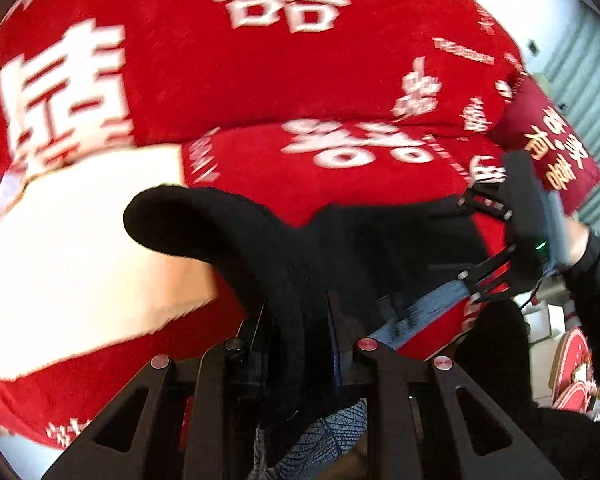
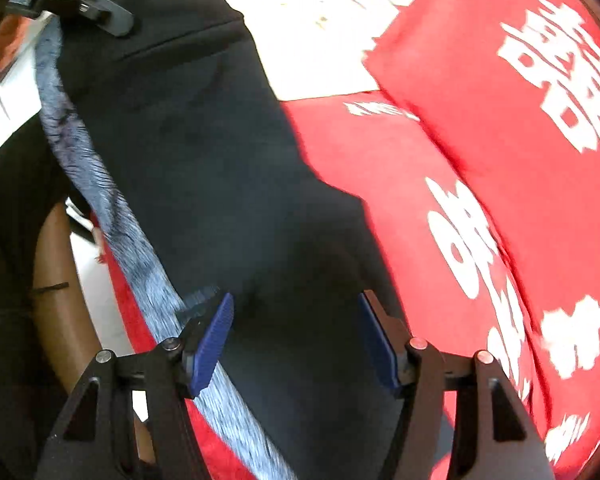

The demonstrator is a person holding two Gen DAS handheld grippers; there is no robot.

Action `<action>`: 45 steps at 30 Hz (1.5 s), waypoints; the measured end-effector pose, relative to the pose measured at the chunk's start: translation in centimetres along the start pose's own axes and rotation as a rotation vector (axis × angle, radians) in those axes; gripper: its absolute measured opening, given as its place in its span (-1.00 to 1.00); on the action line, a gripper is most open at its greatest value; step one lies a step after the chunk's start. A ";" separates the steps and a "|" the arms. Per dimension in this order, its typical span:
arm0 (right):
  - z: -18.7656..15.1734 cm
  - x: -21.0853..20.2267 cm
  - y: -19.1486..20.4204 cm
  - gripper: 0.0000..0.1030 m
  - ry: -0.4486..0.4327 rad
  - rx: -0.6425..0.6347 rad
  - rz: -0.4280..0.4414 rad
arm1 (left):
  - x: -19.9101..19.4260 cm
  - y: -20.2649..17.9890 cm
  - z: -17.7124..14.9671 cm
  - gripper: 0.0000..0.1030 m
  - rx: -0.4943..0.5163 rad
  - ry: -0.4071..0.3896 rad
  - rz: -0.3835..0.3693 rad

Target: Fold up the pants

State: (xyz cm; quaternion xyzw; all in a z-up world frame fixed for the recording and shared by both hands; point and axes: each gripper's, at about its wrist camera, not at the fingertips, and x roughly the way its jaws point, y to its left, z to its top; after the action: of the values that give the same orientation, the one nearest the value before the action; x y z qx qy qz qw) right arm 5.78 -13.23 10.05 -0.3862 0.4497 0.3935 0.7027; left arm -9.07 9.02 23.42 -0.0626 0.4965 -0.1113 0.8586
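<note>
Black pants point(image 2: 204, 152), grey fuzzy lining, are draped over red printed bedding point(image 2: 480, 128). Left gripper point(image 1: 300, 344) is clamped on pants; right gripper point(image 2: 296, 336) is spread apart.

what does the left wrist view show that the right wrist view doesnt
Only the left wrist view shows the right gripper from outside, a cream patch on the bedding, and the left gripper shut on the pants. Only the right wrist view shows the right gripper's blue pads standing apart over the fabric, and the long grey lining strip along the pants' edge. Both show the black pants and the red blanket with white characters.
</note>
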 end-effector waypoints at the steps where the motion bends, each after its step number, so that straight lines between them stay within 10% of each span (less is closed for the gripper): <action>1: -1.1 -0.5 -0.4 0.32 0.001 0.031 -0.026 | 0.0 -1.8 1.0 -0.58 0.028 -0.006 -0.014; 15: -15.9 -4.1 -5.1 0.32 -0.041 0.521 -0.143 | 13.5 -20.9 7.9 -0.70 0.286 0.214 -0.084; 29: -22.8 -3.3 -5.2 0.32 -0.085 0.735 -0.092 | 23.7 -26.3 8.5 -0.67 0.273 0.359 0.017; 34: -23.7 -4.3 -5.1 0.39 -0.099 0.779 -0.092 | 23.4 -27.3 8.4 0.05 0.245 0.363 -0.055; 38: -23.8 -6.4 -4.6 0.57 -0.167 0.789 -0.058 | 18.6 -28.4 9.5 0.09 0.274 0.301 -0.168; 39: -23.8 -6.8 -4.5 0.57 -0.187 0.789 -0.045 | 17.3 -28.2 9.6 0.48 0.283 0.274 -0.169; 40: -23.7 -7.2 -4.5 0.58 -0.203 0.792 -0.035 | 15.7 -27.5 9.7 0.97 0.282 0.226 -0.147; 45: -22.5 -7.0 -5.5 0.63 -0.235 0.844 0.031 | 13.2 -21.8 7.5 1.00 0.234 0.122 0.057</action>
State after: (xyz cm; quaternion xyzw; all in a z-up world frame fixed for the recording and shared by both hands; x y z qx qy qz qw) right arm 1.35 -36.99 10.91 -0.0109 0.4937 0.2272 0.8393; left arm 0.96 -15.49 20.83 0.0593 0.5332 -0.1477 0.8309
